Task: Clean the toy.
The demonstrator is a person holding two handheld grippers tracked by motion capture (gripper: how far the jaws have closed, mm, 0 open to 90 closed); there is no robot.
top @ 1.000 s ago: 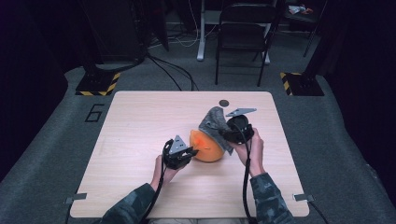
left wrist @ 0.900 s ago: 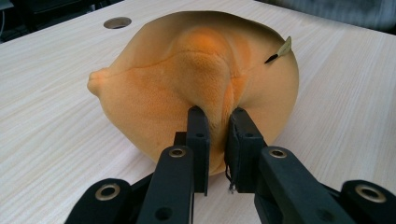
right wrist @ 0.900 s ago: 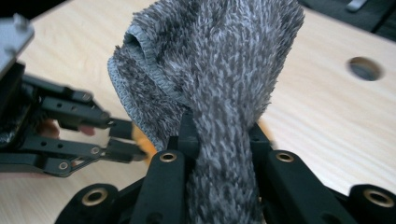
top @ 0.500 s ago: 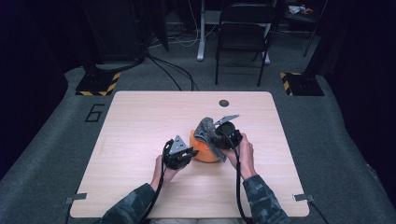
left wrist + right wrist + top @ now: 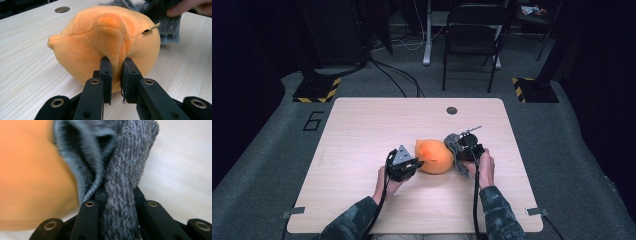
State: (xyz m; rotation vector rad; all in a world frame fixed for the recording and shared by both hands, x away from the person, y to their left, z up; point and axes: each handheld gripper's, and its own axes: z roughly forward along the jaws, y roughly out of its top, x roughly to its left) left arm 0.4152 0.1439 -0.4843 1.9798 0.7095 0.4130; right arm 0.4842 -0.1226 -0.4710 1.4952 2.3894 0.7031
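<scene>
An orange plush toy (image 5: 434, 156) lies at the middle of the wooden table (image 5: 362, 130). My left gripper (image 5: 412, 162) sits at the toy's left side, shut on a fold of the orange plush (image 5: 110, 40). A fuzzy grey cloth (image 5: 453, 144) hangs bunched against the toy's right side. My right gripper (image 5: 463, 152) is low by the table, shut on that grey cloth (image 5: 122, 170), which fills the gap between its jaws. The orange toy (image 5: 30, 175) shows blurred at the left of the right gripper view.
A round cable hole (image 5: 452, 110) sits near the table's far edge. Beyond the table stand a dark folding chair (image 5: 472, 35) and a yellow-black striped foot (image 5: 317, 90) on the grey floor. A painted "6" (image 5: 313, 120) marks the floor at left.
My right gripper has come down with the grey cloth, from above the toy to its right side near the tabletop. The left gripper and the toy have stayed put.
</scene>
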